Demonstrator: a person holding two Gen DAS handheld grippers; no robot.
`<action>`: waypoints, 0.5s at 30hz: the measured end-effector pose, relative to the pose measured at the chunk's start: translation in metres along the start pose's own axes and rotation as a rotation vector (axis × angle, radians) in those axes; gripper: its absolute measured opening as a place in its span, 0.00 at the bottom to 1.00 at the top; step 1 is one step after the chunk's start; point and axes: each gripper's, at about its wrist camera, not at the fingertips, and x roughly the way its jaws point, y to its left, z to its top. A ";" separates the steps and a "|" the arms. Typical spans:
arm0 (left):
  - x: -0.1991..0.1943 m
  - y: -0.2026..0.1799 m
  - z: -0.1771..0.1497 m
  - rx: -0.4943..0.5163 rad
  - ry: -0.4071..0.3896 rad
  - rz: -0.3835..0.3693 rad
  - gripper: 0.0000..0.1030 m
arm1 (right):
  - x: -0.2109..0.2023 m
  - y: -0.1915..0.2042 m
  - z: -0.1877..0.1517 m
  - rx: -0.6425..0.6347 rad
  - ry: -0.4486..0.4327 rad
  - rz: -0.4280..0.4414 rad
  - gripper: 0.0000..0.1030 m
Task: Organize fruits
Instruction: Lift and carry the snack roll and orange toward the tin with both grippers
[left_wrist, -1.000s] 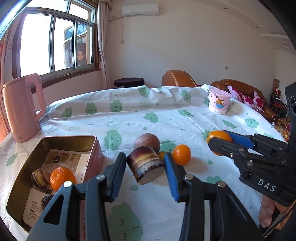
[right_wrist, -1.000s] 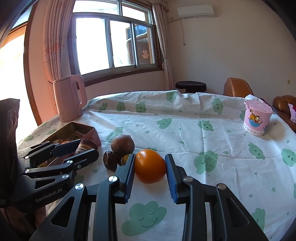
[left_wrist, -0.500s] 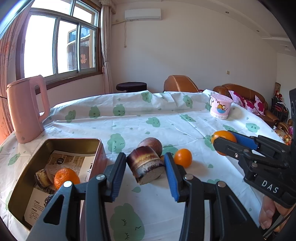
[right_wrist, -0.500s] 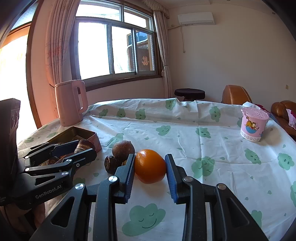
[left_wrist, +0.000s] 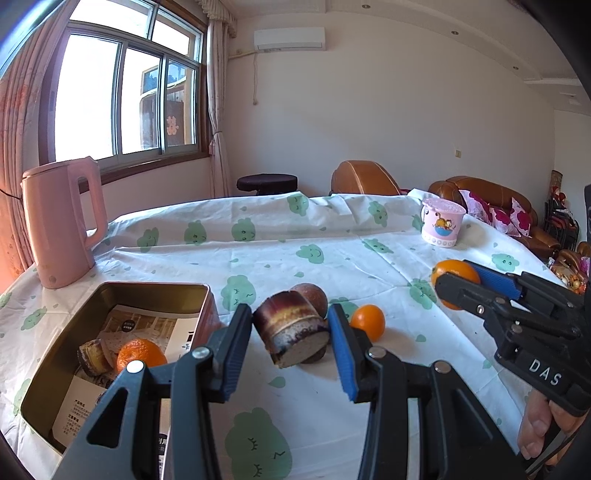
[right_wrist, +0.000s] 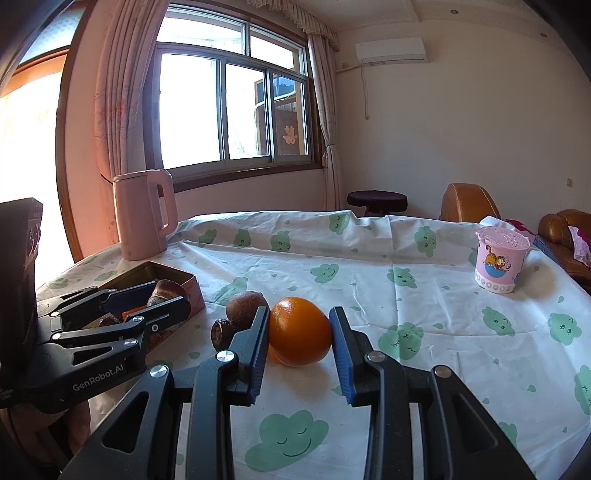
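Observation:
My left gripper (left_wrist: 291, 343) is shut on a short purple-brown sugarcane piece (left_wrist: 291, 334) and holds it above the table, just right of the open metal tin (left_wrist: 48, 384). The tin holds an orange (left_wrist: 142, 354) and a sugarcane piece (left_wrist: 91, 356). My right gripper (right_wrist: 298, 341) is shut on a large orange (right_wrist: 299, 332), held above the table; it also shows in the left wrist view (left_wrist: 452, 271). A brown round fruit (left_wrist: 312, 293) and a small orange (left_wrist: 368, 321) lie on the tablecloth behind the left gripper. A dark sugarcane piece (right_wrist: 221, 332) lies by the brown fruit (right_wrist: 245, 304).
A pink kettle (left_wrist: 61, 225) stands at the table's left, behind the tin. A pink cartoon cup (left_wrist: 442, 221) stands at the far right. The table has a white cloth with green clouds (left_wrist: 258, 251). Chairs and a sofa stand beyond it.
Both grippers have risen a little with their loads still held; the table and fruits sit lower in both views. Nothing was let go.

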 end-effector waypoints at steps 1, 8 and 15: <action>-0.001 0.000 0.000 0.000 -0.003 0.001 0.43 | 0.000 0.000 0.000 -0.001 -0.003 0.000 0.33; -0.008 0.000 0.000 0.003 -0.043 0.011 0.43 | -0.007 0.002 -0.001 -0.011 -0.035 -0.006 0.33; -0.014 0.004 -0.001 0.002 -0.074 0.024 0.43 | -0.010 0.007 -0.001 -0.035 -0.059 -0.010 0.33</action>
